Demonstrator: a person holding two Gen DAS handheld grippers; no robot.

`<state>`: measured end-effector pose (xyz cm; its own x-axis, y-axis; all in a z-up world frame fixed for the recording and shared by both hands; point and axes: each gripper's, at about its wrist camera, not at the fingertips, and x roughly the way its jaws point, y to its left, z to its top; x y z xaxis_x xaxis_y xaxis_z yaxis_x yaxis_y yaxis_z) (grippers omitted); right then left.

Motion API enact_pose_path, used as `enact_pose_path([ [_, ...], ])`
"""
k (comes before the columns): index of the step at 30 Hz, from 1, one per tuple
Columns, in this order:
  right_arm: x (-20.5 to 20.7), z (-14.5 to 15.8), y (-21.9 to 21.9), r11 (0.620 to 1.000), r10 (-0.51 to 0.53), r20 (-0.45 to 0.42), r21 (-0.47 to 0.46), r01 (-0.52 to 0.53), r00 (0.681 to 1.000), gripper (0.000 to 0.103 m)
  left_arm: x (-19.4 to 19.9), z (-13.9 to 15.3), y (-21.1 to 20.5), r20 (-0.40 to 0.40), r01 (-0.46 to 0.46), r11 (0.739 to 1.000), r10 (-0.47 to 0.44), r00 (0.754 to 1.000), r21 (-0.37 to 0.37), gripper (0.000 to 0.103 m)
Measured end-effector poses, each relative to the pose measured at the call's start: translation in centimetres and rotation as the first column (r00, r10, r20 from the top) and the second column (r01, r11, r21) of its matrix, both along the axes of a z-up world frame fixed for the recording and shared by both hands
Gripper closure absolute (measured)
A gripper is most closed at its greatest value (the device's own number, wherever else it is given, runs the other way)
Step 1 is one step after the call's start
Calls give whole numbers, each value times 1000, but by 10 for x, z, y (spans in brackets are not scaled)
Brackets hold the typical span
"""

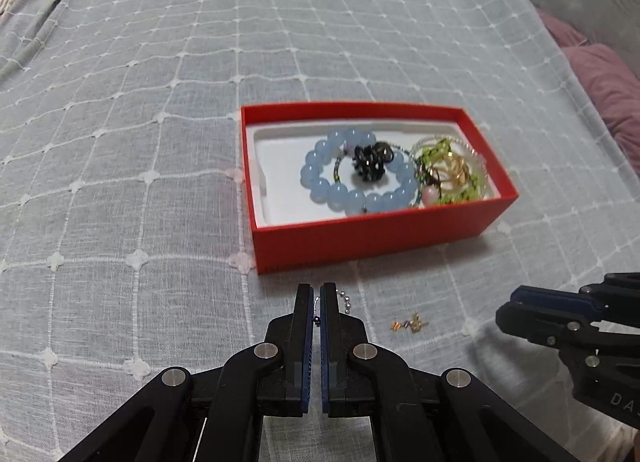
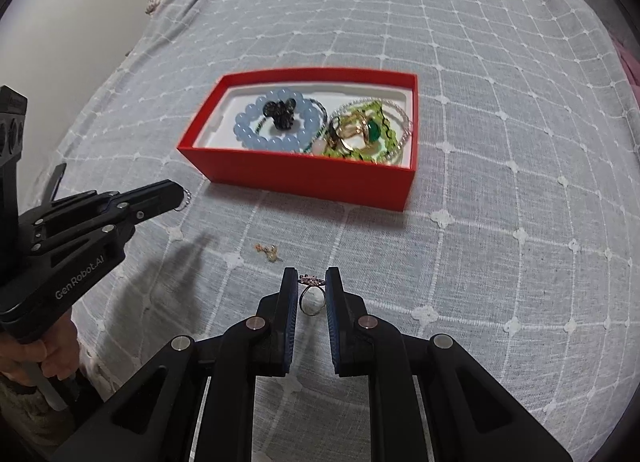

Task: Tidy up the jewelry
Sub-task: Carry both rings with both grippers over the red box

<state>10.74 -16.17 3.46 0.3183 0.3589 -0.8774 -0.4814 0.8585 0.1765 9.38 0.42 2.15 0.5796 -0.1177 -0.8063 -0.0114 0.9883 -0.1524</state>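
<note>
Left tongs clamp a ball chain; right tongs hold a ring, both just before the red box (bed-borne). Carry each over the near wall before releasing; loose earrings remain.

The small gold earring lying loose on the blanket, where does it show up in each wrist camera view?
Left wrist view: the gold earring lies on the blanket, low and right of centre, just right of the left claw.
Right wrist view: the earring lies left of centre, above and left of the right claw.
Shared landmark: the red box, which sits beyond the earring in both views.
</note>
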Motion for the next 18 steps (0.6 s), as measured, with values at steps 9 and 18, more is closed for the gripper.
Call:
enact_pose_path([
  [9,17,13,-4,994,-64,20,94,62,998,89,10,11,12,54,-37,998,40,998,-49,103],
  [18,41,29,-10,975,-132,37,188,122,991,89,29,20,15,98,-39,992,50,994,-117,103],
])
